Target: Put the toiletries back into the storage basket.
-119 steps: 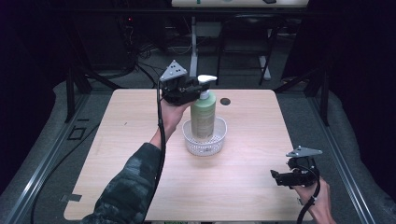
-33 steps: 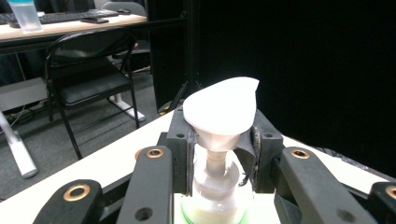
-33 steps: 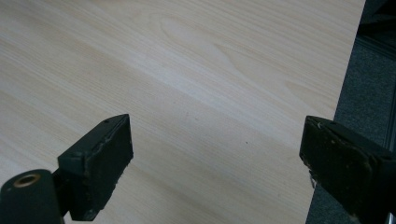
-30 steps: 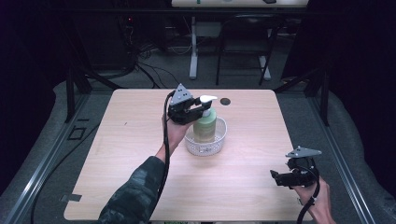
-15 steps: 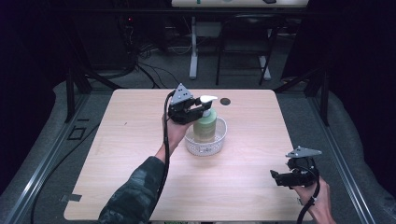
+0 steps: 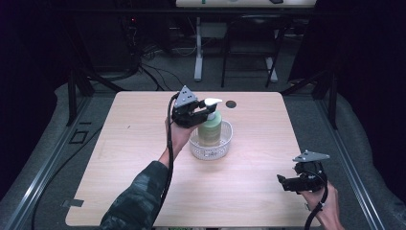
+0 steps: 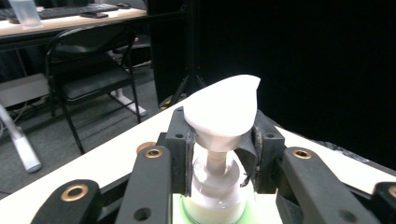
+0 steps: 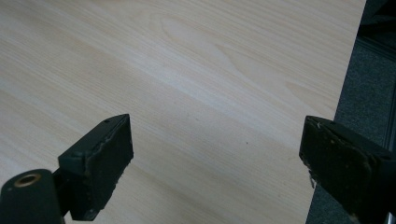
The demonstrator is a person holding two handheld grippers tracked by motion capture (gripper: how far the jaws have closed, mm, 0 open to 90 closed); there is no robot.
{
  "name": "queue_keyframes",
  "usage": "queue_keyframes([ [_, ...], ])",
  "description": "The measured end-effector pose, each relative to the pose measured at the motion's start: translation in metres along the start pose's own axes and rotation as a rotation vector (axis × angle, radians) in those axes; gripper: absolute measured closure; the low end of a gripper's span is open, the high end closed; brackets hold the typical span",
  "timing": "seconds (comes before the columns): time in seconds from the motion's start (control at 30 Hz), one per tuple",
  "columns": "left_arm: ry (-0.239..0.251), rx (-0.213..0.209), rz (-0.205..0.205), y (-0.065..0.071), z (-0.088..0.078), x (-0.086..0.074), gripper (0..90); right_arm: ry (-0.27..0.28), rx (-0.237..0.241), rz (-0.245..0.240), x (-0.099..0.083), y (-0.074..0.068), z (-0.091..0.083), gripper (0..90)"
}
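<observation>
The wooden table [image 6: 143, 182] is the largest thing here, pale and bare over most of its top, with a small dark round hole [image 6: 231, 104] near its far edge. In the right gripper view the same light wood grain [image 8: 196, 84] runs under the jaws to the table's edge, with dark carpet beyond it.

Near the middle of the table sits a clear plastic basket [image 6: 209, 149], round, with a perforated wall. It holds one thing: a pump soap bottle [image 6: 210, 130] with pale green contents, standing upright inside the basket, its base hidden behind the basket's wall. The bottle's white pump head [image 6: 211, 102] points toward the right in the high view. In the left gripper view the pump head [image 7: 223, 112] rises above the bottle's white collar [image 7: 215, 179], and the green body shows just below.

The left gripper [image 6: 194, 116] reaches in from the bottle's left side, and its jaws stand on either side of the neck just under the pump head; their pads [image 7: 180, 140] are pressed against the collar, so it holds the bottle. These jaws have just eased apart very slightly, with the neck between them.

The right gripper [image 6: 287, 182] hovers over the table's near right corner, well apart from the basket, its jaws spread wide with nothing between them.
</observation>
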State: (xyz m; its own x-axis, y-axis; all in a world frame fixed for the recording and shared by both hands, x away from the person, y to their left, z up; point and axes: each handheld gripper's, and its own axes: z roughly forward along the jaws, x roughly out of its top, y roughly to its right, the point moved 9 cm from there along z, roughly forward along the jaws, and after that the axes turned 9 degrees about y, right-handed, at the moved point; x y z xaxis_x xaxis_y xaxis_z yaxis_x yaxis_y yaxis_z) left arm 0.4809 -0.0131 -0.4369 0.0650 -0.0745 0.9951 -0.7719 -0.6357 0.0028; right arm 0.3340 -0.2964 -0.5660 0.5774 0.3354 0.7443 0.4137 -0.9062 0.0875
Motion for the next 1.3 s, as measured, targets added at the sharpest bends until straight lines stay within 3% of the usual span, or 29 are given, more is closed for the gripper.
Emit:
queue_keyframes([
  [0.23,-0.047,-0.006,0.01,-0.001,-0.009,0.003,30.2,-0.001,0.0,0.0,0.0,0.0,0.0,9.5],
  [0.4,-0.09,-0.009,0.036,0.002,-0.022,0.008,16.8,-0.001,-0.003,-0.001,0.0,0.0,0.0,9.5],
  [0.7,-0.142,-0.031,0.061,0.008,-0.048,0.015,9.1,0.0,-0.003,-0.001,0.0,0.0,0.0,9.5],
  [0.9,-0.178,-0.024,0.081,0.01,-0.069,0.014,5.8,0.001,-0.007,0.0,-0.001,0.002,-0.002,9.5],
  [1.03,-0.219,-0.009,0.077,0.006,-0.084,0.009,3.8,0.001,-0.007,-0.001,0.0,0.001,-0.002,9.5],
  [1.3,-0.264,-0.016,0.076,0.007,-0.115,-0.009,2.9,-0.001,-0.009,-0.001,-0.001,0.001,-0.003,9.5],
])
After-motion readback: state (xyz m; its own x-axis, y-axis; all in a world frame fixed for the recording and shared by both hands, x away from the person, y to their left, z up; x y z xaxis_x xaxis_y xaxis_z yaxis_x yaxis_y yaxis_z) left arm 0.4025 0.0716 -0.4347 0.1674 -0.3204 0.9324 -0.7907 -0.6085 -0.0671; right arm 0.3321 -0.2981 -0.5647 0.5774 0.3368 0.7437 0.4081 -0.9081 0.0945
